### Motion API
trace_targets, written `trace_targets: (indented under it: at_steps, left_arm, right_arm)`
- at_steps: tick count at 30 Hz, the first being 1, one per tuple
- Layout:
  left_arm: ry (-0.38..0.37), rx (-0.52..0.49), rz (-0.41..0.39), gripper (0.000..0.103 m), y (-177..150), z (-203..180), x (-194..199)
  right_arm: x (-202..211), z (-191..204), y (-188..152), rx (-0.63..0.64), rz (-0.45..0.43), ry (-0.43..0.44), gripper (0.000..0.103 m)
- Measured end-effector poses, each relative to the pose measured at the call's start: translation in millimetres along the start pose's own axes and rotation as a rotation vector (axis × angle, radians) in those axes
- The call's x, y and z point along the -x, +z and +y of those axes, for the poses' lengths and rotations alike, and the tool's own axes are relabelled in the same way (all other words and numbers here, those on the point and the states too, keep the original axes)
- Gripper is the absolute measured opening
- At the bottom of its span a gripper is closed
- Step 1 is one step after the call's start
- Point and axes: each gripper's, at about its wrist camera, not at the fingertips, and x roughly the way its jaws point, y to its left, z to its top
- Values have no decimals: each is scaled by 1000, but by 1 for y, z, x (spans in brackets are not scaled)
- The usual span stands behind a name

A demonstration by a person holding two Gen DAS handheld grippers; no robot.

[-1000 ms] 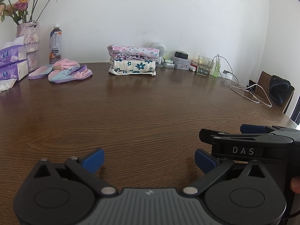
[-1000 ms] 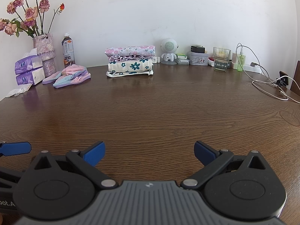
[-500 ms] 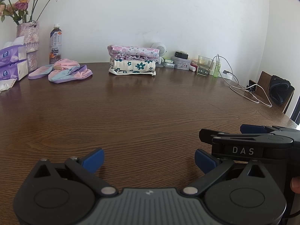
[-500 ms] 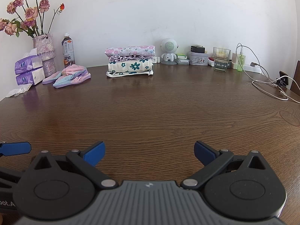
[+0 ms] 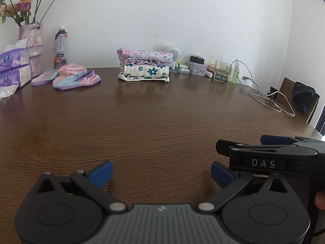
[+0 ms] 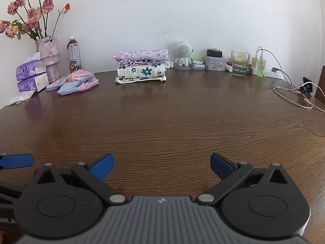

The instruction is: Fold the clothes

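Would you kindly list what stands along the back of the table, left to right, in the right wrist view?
Tissue packs → vase → bottle → folded stack → speaker → tin → glass → spray bottle

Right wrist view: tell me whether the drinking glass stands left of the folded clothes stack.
No: the drinking glass stands well to the right of the folded clothes stack, near the green spray bottle.

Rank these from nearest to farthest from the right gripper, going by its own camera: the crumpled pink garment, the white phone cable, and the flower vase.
From the right gripper:
1. White phone cable, far right of the table.
2. Crumpled pink garment, back left.
3. Flower vase, back left by the wall, behind the garment.
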Motion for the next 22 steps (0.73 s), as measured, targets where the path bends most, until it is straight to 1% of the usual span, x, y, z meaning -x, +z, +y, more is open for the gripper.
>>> trace_targets:
  at_steps: [22]
  left_arm:
    - [-3, 7, -6, 103, 0, 0, 1]
  right_arm:
    - [1, 0, 0, 1, 2, 2, 103]
